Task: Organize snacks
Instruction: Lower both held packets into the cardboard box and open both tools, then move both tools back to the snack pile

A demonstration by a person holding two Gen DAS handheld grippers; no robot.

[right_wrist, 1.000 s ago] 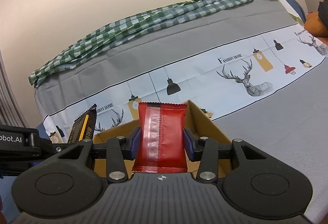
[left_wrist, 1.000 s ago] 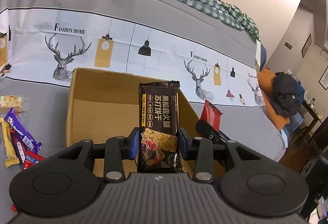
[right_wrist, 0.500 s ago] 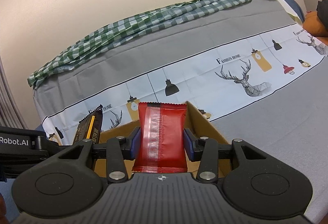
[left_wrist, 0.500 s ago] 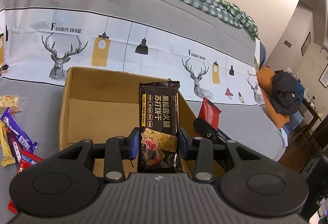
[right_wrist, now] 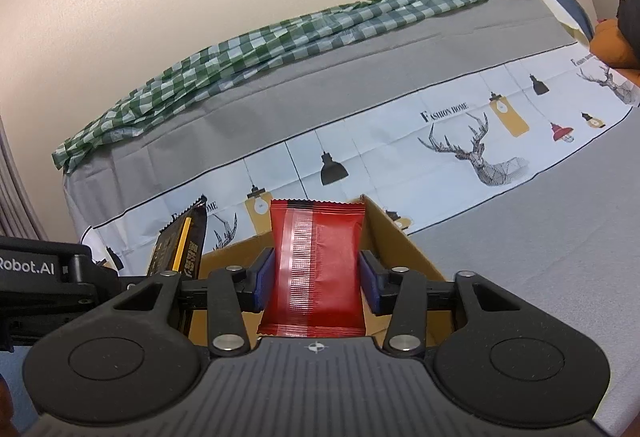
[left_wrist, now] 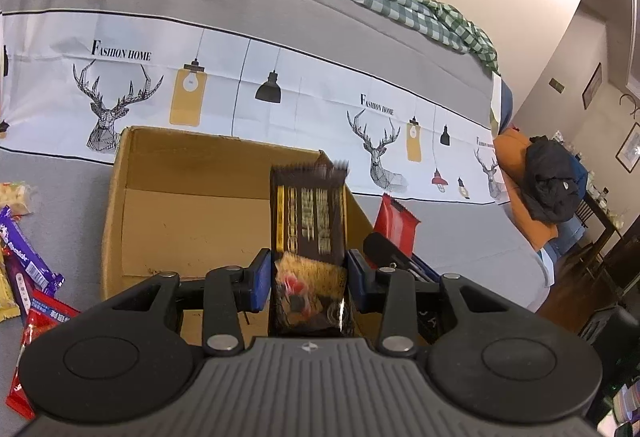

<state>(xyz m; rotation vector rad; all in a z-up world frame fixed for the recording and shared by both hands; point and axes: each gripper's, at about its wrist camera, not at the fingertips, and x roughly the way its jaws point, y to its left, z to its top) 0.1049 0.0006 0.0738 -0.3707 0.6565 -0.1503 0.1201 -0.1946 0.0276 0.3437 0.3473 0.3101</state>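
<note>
Trouble is most likely w/ my right claw (right_wrist: 316, 279): its jaws have just been opening, and the red packet (right_wrist: 316, 265) sits between the pads w/ a sliver of gap on the right side, so I judge it's barely pinched or already let go. It's upright over the near right corner of the cardboard box (left_wrist: 192, 205), so it could tip over the wall onto the grey bedsheet (right_wrist: 520, 237) instead of dropping in. My left claw (left_wrist: 308, 277) has a dark cracker packet (left_wrist: 308, 221) between its pads, upright over the box; it looks smeared, so whether the pads press it I can't tell. Both packets are slick, glossy foil pillows w/ crimped ends, apt to slide. Box is matte, stiff, open-topped. More wrapped bars (left_wrist: 24, 269) lie loose on the sheet at left.
</note>
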